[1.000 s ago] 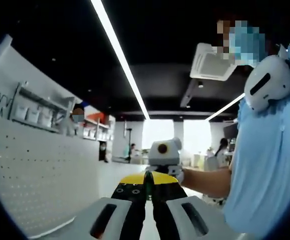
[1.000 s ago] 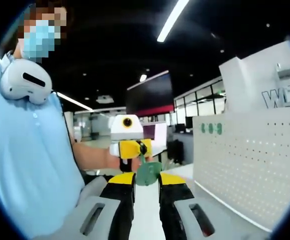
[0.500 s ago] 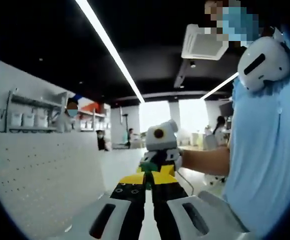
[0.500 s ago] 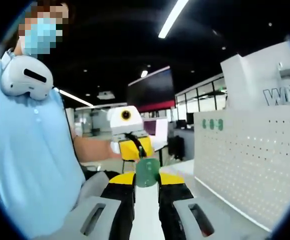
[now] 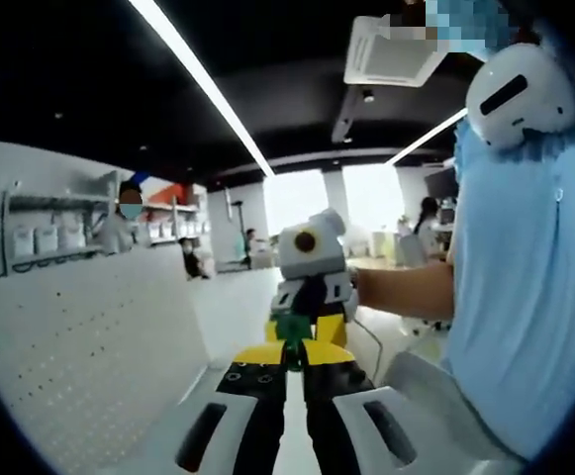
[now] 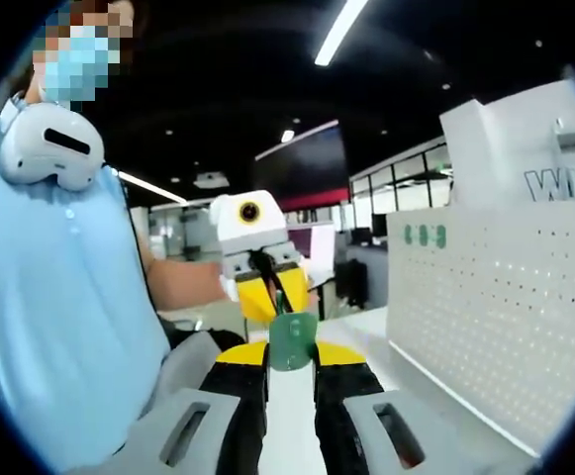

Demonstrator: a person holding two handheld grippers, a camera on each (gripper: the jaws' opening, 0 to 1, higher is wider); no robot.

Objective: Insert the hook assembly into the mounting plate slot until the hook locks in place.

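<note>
In the right gripper view, the right gripper (image 6: 292,364) is seen clamped on a green mounting plate (image 6: 292,341), held in the air between its yellow-tipped jaws. In the left gripper view, the left gripper (image 5: 292,368) is pinched on a thin dark green hook assembly (image 5: 291,346). The two grippers are held facing each other, close together. A white pegboard (image 6: 495,317) is seen beside them, with a person's blue shirt (image 6: 49,317) opposite.
</note>
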